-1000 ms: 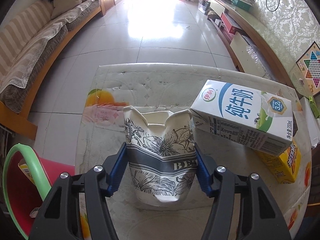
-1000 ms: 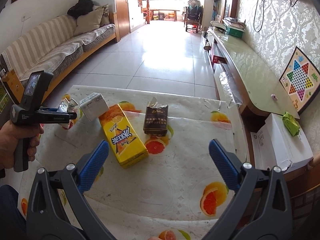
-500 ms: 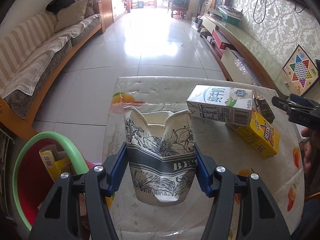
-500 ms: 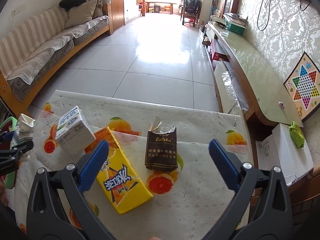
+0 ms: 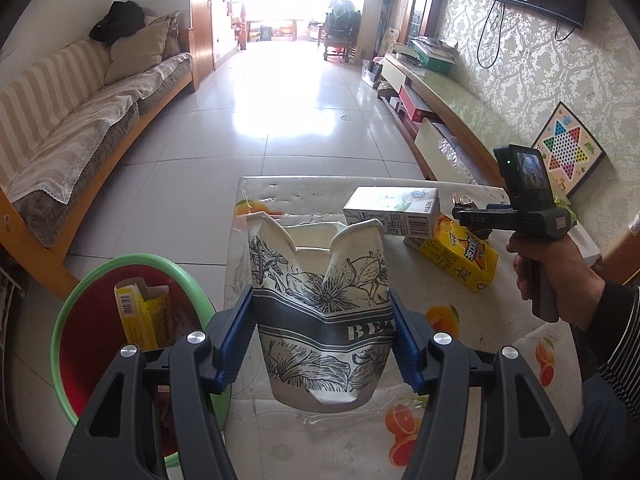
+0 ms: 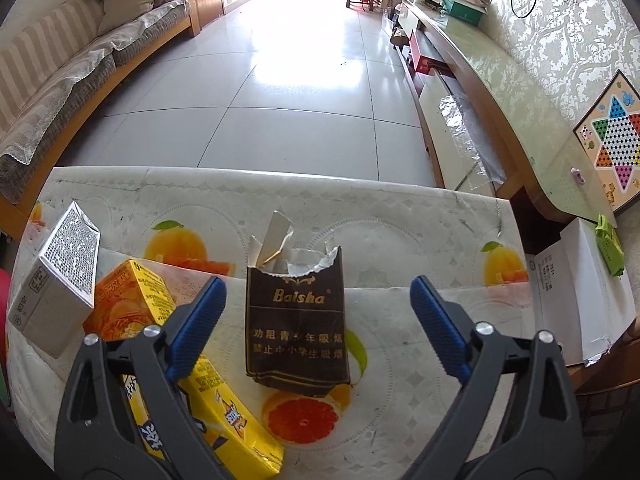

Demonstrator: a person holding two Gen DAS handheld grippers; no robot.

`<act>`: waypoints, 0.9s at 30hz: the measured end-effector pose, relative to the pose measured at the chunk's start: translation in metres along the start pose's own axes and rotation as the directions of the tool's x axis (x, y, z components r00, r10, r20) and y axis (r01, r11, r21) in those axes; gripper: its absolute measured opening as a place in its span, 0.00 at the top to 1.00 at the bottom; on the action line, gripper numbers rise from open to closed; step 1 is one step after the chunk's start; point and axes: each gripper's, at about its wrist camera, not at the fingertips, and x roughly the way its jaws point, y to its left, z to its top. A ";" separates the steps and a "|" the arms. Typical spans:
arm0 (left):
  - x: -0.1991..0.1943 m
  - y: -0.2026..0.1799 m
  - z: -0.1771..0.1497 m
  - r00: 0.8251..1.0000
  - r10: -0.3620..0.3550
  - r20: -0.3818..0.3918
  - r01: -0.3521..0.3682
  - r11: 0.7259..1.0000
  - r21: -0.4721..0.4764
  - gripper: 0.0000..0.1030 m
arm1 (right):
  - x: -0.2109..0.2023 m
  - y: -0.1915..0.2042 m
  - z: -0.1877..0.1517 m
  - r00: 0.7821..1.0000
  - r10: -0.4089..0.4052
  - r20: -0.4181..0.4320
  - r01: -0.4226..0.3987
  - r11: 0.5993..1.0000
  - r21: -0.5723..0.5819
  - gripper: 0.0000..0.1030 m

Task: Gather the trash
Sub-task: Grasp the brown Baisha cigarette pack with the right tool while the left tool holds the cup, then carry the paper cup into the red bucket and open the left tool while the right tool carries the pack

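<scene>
Bin (image 5: 72, 304): green-rimmed and red inside, at 8 o'clock of the left wrist view, a yellow carton already in it.
Left gripper (image 5: 322, 340): pinching the crushed paper cup (image 5: 320, 300) at its grey band, cup raised off the table (image 5: 400, 432).
Cup handling: likely light, soft and already dented; a firmer squeeze would only fold it more.
Right gripper (image 6: 318, 326): jaws have just been closing, pads not yet touching, with the brown cigarette pack (image 6: 296, 320) between them.
Pack: flat on the table at centre, torn top toward 12 o'clock.
Pack handling: likely light, thin, crushable; take its long side edges mid-body.
</scene>
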 end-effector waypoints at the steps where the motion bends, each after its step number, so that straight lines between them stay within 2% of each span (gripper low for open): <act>1: -0.002 0.001 -0.001 1.000 -0.001 0.000 0.001 1.000 -0.001 0.43 | 0.002 0.000 0.000 1.000 -0.005 -0.011 0.005 1.000 -0.002 0.28; 2: -0.004 0.000 -0.002 1.000 0.005 0.003 -0.005 1.000 0.006 0.43 | 0.004 0.001 -0.001 1.000 -0.002 -0.022 0.002 1.000 -0.005 0.36; 3: -0.005 0.000 -0.003 1.000 0.011 0.004 -0.011 1.000 0.014 0.43 | 0.007 0.000 -0.001 0.999 0.008 -0.031 -0.008 1.000 -0.006 0.39; 5: -0.006 0.001 -0.004 1.000 0.010 0.003 -0.010 1.000 0.008 0.43 | 0.009 0.002 -0.004 0.999 0.020 -0.046 -0.021 1.000 -0.017 0.55; 13: -0.025 0.008 -0.007 0.999 0.020 0.034 -0.020 1.000 -0.002 0.43 | -0.026 -0.001 -0.011 1.000 0.003 0.023 -0.001 0.999 -0.048 0.56; 20: -0.045 0.022 -0.016 0.997 0.030 0.067 -0.027 0.999 -0.042 0.43 | -0.093 -0.006 -0.024 0.994 0.004 0.113 0.004 0.997 -0.071 0.56; 27: -0.071 0.052 -0.028 0.993 0.057 0.104 -0.047 0.994 -0.100 0.43 | -0.154 0.011 -0.052 0.985 0.058 0.164 -0.040 0.993 -0.109 0.56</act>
